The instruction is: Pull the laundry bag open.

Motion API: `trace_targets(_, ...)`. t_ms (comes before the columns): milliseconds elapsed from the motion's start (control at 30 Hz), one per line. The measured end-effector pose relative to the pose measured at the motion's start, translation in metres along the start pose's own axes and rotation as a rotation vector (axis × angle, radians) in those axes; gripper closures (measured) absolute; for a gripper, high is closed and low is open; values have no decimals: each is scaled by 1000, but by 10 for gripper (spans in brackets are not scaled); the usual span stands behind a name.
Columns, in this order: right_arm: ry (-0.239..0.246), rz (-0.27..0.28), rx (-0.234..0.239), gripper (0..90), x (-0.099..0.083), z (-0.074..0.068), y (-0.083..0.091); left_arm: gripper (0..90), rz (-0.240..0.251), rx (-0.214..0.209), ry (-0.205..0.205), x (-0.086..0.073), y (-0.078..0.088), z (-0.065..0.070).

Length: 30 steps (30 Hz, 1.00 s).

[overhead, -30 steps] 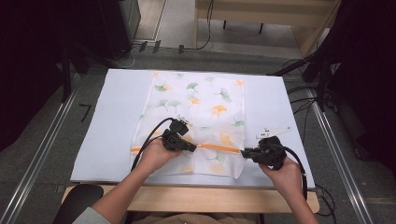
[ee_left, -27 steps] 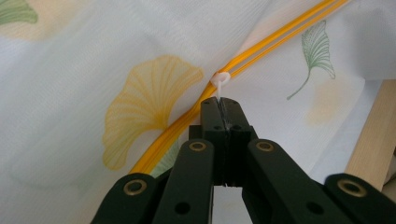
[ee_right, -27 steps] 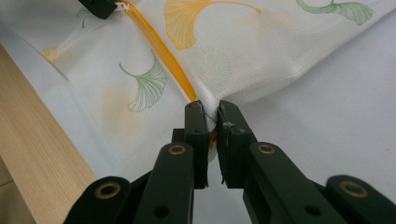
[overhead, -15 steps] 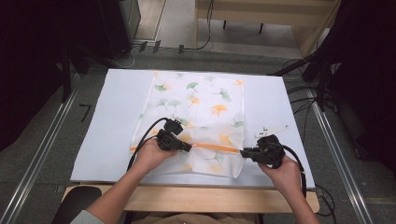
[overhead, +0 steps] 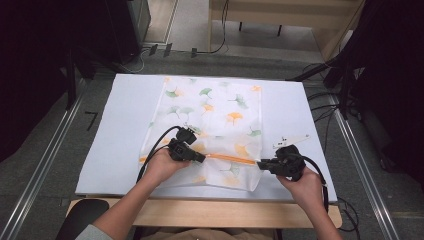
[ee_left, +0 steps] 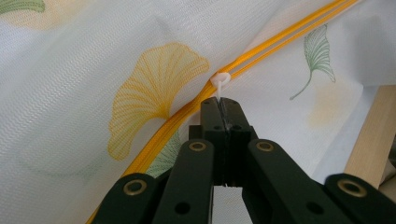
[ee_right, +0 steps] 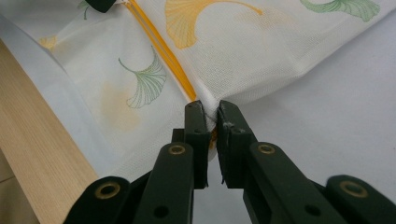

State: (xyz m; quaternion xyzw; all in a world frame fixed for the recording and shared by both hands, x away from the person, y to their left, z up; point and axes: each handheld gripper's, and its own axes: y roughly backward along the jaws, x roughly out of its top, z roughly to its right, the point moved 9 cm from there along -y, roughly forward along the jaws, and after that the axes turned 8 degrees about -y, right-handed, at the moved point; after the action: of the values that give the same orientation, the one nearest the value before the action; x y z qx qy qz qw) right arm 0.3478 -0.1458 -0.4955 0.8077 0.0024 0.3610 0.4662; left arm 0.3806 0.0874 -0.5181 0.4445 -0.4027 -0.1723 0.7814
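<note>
The mesh bag (overhead: 210, 130), printed with ginkgo leaves, is lying flat on the white sheet covering the table (overhead: 115, 150), its orange zipper (overhead: 230, 158) running along the near side. The left hand-held gripper (ee_left: 219, 105) is clamping the white zipper pull (ee_left: 220, 81), jaws fully together. The right hand-held gripper (ee_right: 211, 114) is pinching the bag's corner at the zipper's end, jaws narrow on the fabric.

Risks, as judged: the thin pull tab may be slipping out of the left grip under tension; the right pinch is holding little cloth and may be letting go, so the mesh bunches or snags in the teeth.

No brand, label or legible writing is appearing.
</note>
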Motion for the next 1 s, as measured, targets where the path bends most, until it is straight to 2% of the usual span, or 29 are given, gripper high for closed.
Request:
trace_targets(367, 5, -5, 2, 853, 0, 1, 0, 900, -3, 13, 24, -6, 6, -6)
trace_targets(800, 4, -15, 7, 853, 2, 1, -2, 900, -7, 47, 60, -26, 28, -23)
trace_targets(867, 2, -16, 6, 853, 2, 1, -2, 900, -13, 54, 56, -30, 31, -26)
trace_targets(933, 2, -16, 8, 853, 2, 1, -2, 900, 17, 51, 53, -32, 37, -28)
trace_targets(1000, 5, -16, 7, 853, 2, 2, -2, 900, 23, 53, 62, -35, 40, -30)
